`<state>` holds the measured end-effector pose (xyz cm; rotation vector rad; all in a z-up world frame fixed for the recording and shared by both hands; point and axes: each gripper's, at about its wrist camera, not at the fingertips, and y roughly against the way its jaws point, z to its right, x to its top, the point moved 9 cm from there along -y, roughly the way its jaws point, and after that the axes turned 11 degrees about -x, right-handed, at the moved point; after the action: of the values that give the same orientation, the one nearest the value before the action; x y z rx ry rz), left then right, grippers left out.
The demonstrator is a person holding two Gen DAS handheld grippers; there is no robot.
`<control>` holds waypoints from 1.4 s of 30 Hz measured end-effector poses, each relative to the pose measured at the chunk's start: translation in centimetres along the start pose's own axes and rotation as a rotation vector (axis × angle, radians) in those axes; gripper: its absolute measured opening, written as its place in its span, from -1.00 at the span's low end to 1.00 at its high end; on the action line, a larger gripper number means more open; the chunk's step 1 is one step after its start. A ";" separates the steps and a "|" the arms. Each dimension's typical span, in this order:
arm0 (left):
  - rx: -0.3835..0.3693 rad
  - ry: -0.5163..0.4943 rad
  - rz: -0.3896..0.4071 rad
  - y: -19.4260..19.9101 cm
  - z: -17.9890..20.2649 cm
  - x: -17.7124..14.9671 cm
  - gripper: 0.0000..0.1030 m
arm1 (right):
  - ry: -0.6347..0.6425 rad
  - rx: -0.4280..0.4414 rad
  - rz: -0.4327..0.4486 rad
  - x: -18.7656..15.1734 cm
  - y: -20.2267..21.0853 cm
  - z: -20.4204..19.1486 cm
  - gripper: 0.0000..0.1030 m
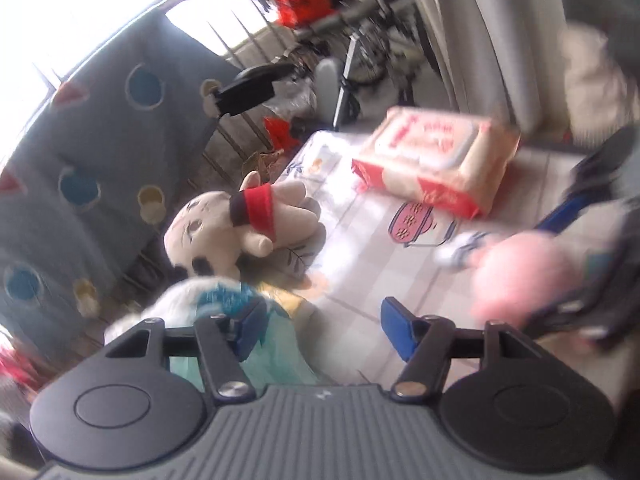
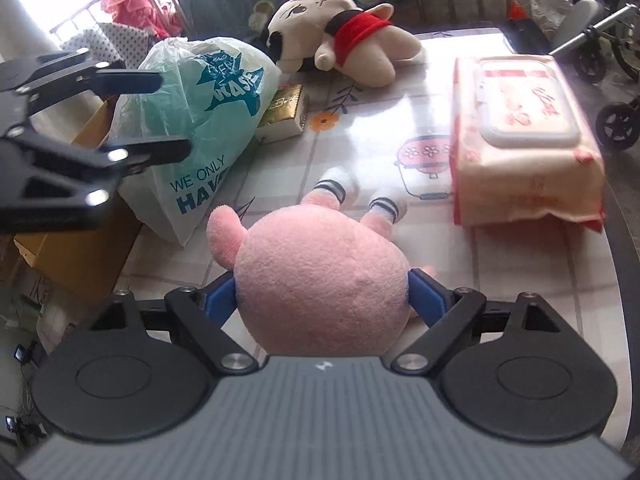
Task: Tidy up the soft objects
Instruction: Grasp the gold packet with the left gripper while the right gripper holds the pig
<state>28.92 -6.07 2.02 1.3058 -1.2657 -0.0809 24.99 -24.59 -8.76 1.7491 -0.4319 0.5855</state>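
A pink plush toy with striped white feet lies on the tiled tablecloth, and my right gripper is shut on its round body, blue pads pressing in from both sides. In the left wrist view the same pink plush toy shows blurred at the right. A cream doll plush with a red bib lies on its side at the table's far edge, also the cream doll plush. My left gripper stands open beside the plastic bag, nothing between its fingers; that left gripper enters from the left.
A white and teal plastic bag stands left of the pink toy, with a small gold box behind it and a cardboard box at the left edge. A large wet-wipes pack lies at the right. A wheelchair stands beyond the table.
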 end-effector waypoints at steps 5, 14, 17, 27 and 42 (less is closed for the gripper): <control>0.031 -0.157 -0.150 -7.2 0.7 2.1 0.49 | -0.147 0.009 0.066 -2.6 2.5 3.2 0.72; 0.034 0.008 -0.400 -18.6 -3.9 4.0 0.83 | -0.280 0.003 0.135 -5.4 5.4 7.7 0.73; -0.026 0.146 -0.493 -20.4 -4.9 2.7 0.88 | -0.317 0.012 0.142 -6.3 6.2 8.9 0.73; -0.019 0.372 -0.548 -22.2 -8.6 1.1 1.00 | -0.302 0.005 0.150 -6.6 6.5 8.9 0.76; -0.177 0.243 -0.542 -18.8 -4.8 -1.6 1.00 | -0.318 0.002 0.135 -5.7 5.2 8.9 0.81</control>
<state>42.63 -8.51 -11.63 1.4234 -0.6608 -0.3966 18.86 -34.65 -9.74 1.8301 -0.7761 0.4018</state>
